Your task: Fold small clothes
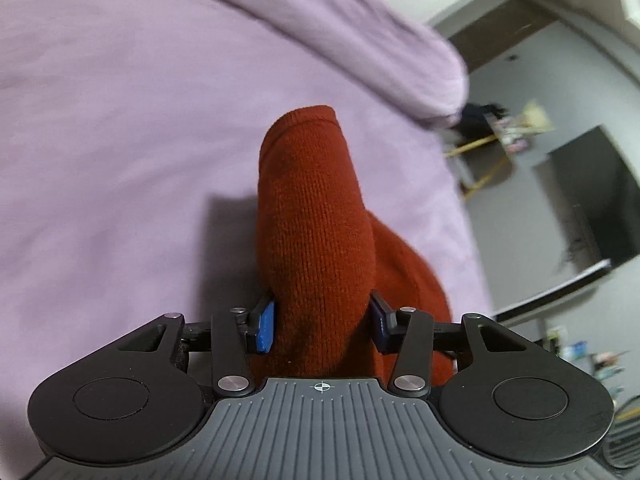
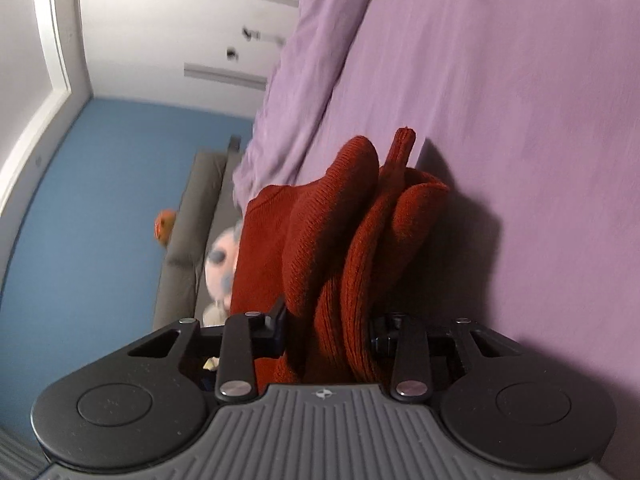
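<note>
Left wrist: gripper [image 1: 322,322] clamps rust knit [image 1: 316,216] (right likewise).

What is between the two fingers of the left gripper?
Bunched rust-red knitted garment fills the left gripper; both blue pads press on it, over the purple bedsheet, in the left wrist view.

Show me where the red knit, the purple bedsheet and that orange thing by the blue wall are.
red knit [image 1: 316,216]: left wrist view, on the raised fold of fabric.
purple bedsheet [image 1: 120,120]: left wrist view, on a bare flat stretch.
orange thing [image 2: 165,226]: right wrist view, on its blurred round body; too blurred to identify.
</note>
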`<control>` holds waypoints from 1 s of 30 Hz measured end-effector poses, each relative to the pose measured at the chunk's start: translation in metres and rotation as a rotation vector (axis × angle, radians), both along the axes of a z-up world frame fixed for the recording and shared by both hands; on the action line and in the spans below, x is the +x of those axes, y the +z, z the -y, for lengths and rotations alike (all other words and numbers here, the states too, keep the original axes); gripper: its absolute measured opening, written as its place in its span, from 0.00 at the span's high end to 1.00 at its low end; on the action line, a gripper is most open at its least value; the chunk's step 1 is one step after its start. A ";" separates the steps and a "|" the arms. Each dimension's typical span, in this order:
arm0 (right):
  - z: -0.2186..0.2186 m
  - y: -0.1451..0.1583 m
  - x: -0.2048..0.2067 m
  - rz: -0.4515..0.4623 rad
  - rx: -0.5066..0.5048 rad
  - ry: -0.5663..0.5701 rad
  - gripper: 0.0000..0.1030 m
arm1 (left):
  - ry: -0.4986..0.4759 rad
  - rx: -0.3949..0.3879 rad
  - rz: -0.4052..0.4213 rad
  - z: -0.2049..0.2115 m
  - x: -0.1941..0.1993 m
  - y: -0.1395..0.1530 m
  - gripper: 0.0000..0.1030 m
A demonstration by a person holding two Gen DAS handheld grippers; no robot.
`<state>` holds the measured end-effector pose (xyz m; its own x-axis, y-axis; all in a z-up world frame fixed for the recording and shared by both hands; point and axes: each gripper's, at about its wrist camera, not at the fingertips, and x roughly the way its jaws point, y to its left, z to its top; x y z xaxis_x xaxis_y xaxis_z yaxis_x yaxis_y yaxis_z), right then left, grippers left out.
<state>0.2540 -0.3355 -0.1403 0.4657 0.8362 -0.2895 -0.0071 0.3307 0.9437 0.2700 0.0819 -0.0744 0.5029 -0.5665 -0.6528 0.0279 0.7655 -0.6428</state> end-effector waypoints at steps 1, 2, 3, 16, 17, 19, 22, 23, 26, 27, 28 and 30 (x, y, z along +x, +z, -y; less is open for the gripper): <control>-0.011 0.000 -0.007 -0.002 -0.031 0.027 0.63 | 0.012 0.030 -0.020 -0.005 -0.010 -0.003 0.50; -0.021 0.002 -0.013 0.002 -0.086 0.047 0.61 | 0.018 0.068 -0.034 -0.010 -0.020 -0.006 0.50; -0.032 0.004 -0.019 0.010 -0.159 0.052 0.54 | 0.028 0.109 -0.041 -0.016 -0.029 -0.007 0.52; -0.142 0.110 -0.014 0.343 -0.826 -0.064 0.42 | 0.200 0.302 0.072 0.005 0.002 0.018 0.35; -0.158 0.105 -0.003 0.325 -0.835 -0.045 0.43 | 0.190 0.319 0.057 0.012 0.013 0.014 0.35; -0.177 0.093 0.017 0.291 -0.887 -0.021 0.52 | 0.177 0.374 0.029 0.027 0.033 0.002 0.35; -0.185 0.072 0.038 0.245 -1.032 -0.024 0.57 | 0.161 0.508 0.021 0.042 0.059 -0.019 0.32; -0.183 0.065 0.045 0.234 -1.051 -0.025 0.57 | 0.155 0.519 0.005 0.045 0.067 -0.026 0.28; -0.163 0.048 0.046 0.242 -1.070 -0.043 0.49 | 0.172 0.551 0.015 0.052 0.077 -0.035 0.20; -0.162 0.044 0.050 0.249 -1.067 -0.046 0.46 | 0.167 0.574 0.030 0.056 0.080 -0.038 0.18; -0.160 0.040 0.052 0.258 -1.070 -0.055 0.43 | 0.165 0.591 0.041 0.059 0.082 -0.041 0.17; -0.161 0.034 0.054 0.270 -1.074 -0.074 0.41 | 0.180 0.592 0.037 0.057 0.085 -0.049 0.12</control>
